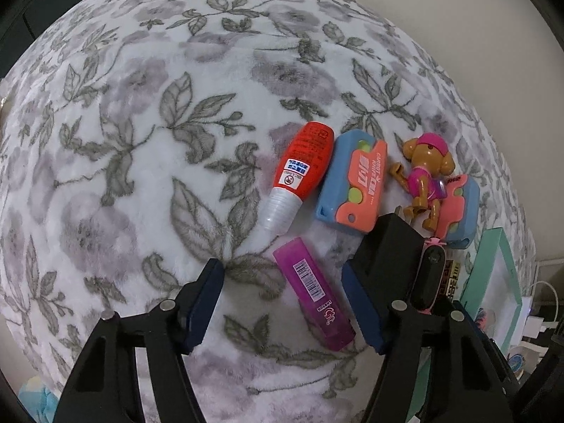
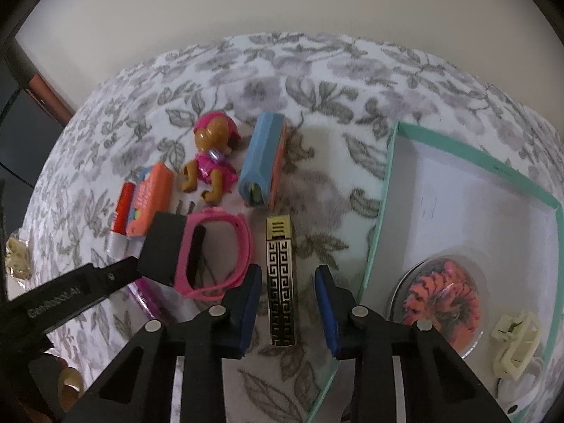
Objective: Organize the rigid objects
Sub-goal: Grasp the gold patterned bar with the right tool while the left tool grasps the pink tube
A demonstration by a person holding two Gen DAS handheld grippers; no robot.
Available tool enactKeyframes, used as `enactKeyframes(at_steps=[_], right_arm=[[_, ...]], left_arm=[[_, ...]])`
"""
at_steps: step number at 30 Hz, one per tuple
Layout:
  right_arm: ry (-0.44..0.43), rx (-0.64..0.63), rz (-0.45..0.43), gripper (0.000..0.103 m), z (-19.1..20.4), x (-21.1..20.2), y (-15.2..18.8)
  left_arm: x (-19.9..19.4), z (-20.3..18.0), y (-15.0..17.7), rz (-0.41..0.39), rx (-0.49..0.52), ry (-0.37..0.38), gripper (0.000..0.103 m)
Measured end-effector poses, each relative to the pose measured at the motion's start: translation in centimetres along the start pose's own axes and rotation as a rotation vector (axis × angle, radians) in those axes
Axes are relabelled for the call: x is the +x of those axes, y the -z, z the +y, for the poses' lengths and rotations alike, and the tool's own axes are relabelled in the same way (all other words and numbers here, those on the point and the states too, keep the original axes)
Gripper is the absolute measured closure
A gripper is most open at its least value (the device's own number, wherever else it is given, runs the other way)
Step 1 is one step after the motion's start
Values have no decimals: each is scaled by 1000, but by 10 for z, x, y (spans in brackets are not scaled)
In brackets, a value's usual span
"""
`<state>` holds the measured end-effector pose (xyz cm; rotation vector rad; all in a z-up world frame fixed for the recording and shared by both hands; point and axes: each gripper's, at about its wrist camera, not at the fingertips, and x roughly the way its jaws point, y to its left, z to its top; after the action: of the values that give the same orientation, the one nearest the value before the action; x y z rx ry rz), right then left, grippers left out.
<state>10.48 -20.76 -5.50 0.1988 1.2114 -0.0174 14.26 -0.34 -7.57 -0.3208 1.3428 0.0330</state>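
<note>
On the floral blanket, my left gripper (image 1: 283,301) is open with a purple translucent case (image 1: 313,292) lying between its fingers. Ahead lie a red bottle (image 1: 303,172), a blue-and-orange toy (image 1: 352,179), a dog figure in pink (image 1: 424,172) and a second blue-and-orange toy (image 1: 460,208). My right gripper (image 2: 289,303) is open around a black-and-gold patterned bar (image 2: 280,282). A pink watch band (image 2: 218,253) lies left of it, by the left gripper's black finger (image 2: 162,246). The dog figure (image 2: 211,158) and blue toy (image 2: 262,162) lie further ahead.
A teal-rimmed white box (image 2: 384,211) stands at the right, holding a round orange-and-black disc (image 2: 440,303) and a cream hair clip (image 2: 516,347). The box also shows in the left wrist view (image 1: 507,268). A beige wall is behind the blanket.
</note>
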Motion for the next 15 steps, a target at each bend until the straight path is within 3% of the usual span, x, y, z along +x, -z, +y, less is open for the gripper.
enactKeyframes(at_steps=[4, 15], right_arm=[[-5, -4, 12, 80, 1, 6, 2], [32, -55, 2, 80, 8, 8, 4]], left_arm=[[4, -10, 2, -9, 40, -42, 33], [12, -47, 13, -49, 154, -153, 37]])
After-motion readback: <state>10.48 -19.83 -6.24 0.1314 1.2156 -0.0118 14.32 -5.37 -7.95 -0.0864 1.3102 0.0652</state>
